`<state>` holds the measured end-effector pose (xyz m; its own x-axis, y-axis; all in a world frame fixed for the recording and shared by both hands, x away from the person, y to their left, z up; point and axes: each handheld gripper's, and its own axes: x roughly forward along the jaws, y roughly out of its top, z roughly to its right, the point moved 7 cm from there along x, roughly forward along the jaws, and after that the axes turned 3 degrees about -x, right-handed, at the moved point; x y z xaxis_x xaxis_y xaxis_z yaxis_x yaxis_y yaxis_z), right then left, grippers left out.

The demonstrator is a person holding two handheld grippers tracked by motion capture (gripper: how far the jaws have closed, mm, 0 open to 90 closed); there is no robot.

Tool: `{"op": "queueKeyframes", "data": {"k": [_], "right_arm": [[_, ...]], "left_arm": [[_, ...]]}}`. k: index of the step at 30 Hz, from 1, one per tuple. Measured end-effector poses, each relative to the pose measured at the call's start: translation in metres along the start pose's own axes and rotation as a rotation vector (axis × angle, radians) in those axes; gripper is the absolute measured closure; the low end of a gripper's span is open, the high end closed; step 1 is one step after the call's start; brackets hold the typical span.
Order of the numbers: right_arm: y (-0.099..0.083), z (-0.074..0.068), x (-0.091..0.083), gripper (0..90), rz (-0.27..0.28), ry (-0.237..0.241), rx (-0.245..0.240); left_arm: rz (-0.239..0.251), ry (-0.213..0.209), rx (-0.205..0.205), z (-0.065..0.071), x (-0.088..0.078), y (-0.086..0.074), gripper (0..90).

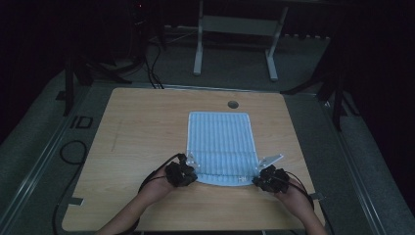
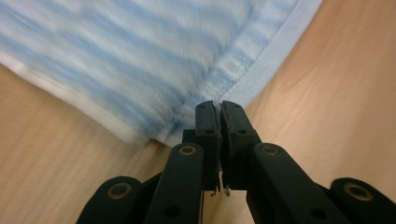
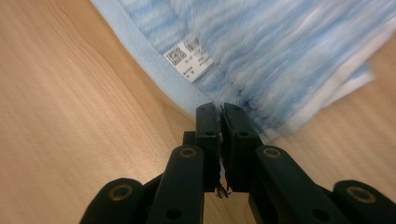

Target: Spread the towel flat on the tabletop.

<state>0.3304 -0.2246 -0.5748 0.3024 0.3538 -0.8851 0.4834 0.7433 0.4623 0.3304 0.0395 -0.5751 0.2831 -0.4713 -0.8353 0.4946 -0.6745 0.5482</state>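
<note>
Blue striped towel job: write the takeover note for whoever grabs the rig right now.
Left claw: shut on the near-left corner of the blue-and-white striped terry towel.
Right claw: shut on the near-right corner, beside the white printed label.
Towel lies spread flat on the light wooden table, far edge near the round cable hole.
Done: both near corners gripped.
Left: probably lift and fold toward the far edge; no fold made yet.
</note>
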Motion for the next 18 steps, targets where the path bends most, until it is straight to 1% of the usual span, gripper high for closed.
{"op": "queueKeyframes", "data": {"k": [1,2,3,4,5,6,7,8,9,10,11,12,13,14,15,16,17,18], "right_arm": [[0.002,0.0,-0.005,85.7,0.013,0.002,-0.001],[0.005,0.0,-0.015,85.7,0.038,0.004,0.002],[0.005,0.0,-0.015,85.7,0.038,0.004,0.002],[0.011,-0.002,-0.036,85.7,0.08,-0.004,-0.009],[0.013,-0.004,-0.043,85.8,0.096,-0.005,-0.015],[0.015,-0.007,-0.053,85.7,0.115,-0.011,-0.023],[0.015,-0.007,-0.053,85.7,0.115,-0.011,-0.023],[0.017,-0.017,-0.074,85.7,0.148,-0.016,-0.044],[0.016,-0.021,-0.08,85.7,0.16,-0.015,-0.054],[0.014,-0.027,-0.087,85.7,0.172,-0.003,-0.064],[0.012,-0.033,-0.092,85.6,0.171,0.005,-0.067],[0.007,-0.041,-0.098,85.6,0.167,0.006,-0.083],[0.004,-0.047,-0.101,85.6,0.166,0.012,-0.086],[-0.006,-0.061,-0.104,84.4,0.154,0.054,-0.083],[-0.011,-0.068,-0.104,82.7,0.148,0.085,-0.08],[-0.018,-0.076,-0.103,75.6,0.146,0.12,-0.071],[-0.023,-0.08,-0.102,73.6,0.142,0.136,-0.064],[-0.031,-0.084,-0.1,69.9,0.124,0.139,-0.057]], "left_arm": [[0.021,-0.003,-0.014,0.0,-0.011,0.005,86.2],[0.033,-0.005,-0.023,0.001,-0.018,0.008,86.2],[0.033,-0.005,-0.023,0.001,-0.018,0.008,86.1],[0.069,0.003,-0.034,0.004,-0.041,0.016,86.1],[0.076,-0.003,-0.027,0.007,-0.05,0.018,86.1],[0.09,0.006,-0.021,0.01,-0.058,0.019,86.0],[0.09,0.006,-0.021,0.01,-0.058,0.019,86.0],[0.108,-0.024,-0.012,0.023,-0.077,0.019,85.9],[0.117,-0.024,-0.003,0.029,-0.084,0.017,85.9],[0.111,-0.039,0.002,0.035,-0.088,0.014,85.8],[0.103,-0.071,0.02,0.045,-0.094,0.009,85.7],[0.095,-0.093,0.024,0.052,-0.097,0.005,85.5],[0.095,-0.093,0.024,0.052,-0.097,0.005,85.1],[0.065,-0.19,0.029,0.072,-0.101,-0.01,82.1],[0.05,-0.238,0.027,0.081,-0.101,-0.017,76.2],[0.052,-0.256,0.032,0.086,-0.1,-0.021,70.3],[0.048,-0.303,0.023,0.094,-0.099,-0.027,67.6],[0.036,-0.316,0.023,0.096,-0.097,-0.031,58.8]]}}
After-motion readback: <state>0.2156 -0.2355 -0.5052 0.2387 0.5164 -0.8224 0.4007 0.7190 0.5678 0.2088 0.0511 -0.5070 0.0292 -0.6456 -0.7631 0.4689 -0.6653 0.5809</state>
